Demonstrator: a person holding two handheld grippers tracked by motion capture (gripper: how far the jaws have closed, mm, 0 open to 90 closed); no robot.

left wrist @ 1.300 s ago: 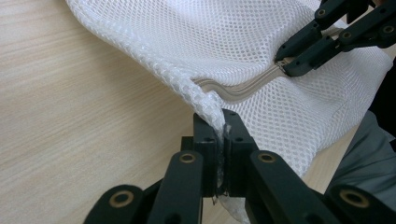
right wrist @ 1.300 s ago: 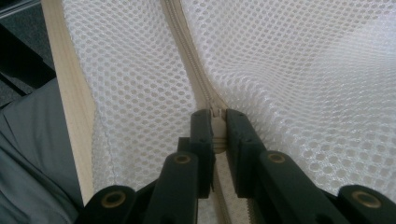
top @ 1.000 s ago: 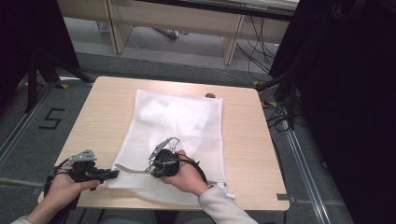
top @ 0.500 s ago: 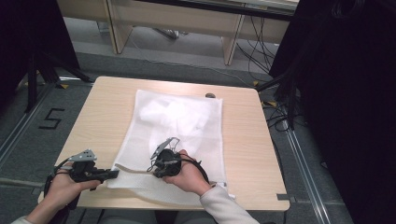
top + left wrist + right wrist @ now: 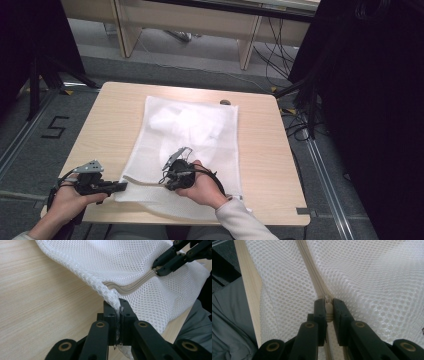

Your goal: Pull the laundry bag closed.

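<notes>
Nearest you, at the front edge of the tabletop (image 5: 110,125), your left hand-held gripper (image 5: 120,186) has its jaws pressed together on the near-left corner of the white mesh laundry bag (image 5: 200,135). In the left gripper view the netting is bunched into a thin fold between the two black jaws, lifted a little off the wood, and nothing else is caught with it.

Just beyond that corner along the bag's near end, your right hand-held gripper (image 5: 165,181) rests on the bag itself, your right hand (image 5: 200,187) lying over the mesh. Its jaws are closed too — in the right gripper view they pinch the small pull of the beige zipper (image 5: 312,272), which runs away from the jaws up through the netting. From the left gripper view you can see the same zipper line curving across the bag to those jaw tips.

Farther out, the bag lies flat across the middle of the tabletop, with a lumpy white bundle (image 5: 187,122) showing through the mesh in its far half. Past the bag's far-right corner a small dark object (image 5: 225,102) sits near the tabletop's far edge — too small to identify.
</notes>
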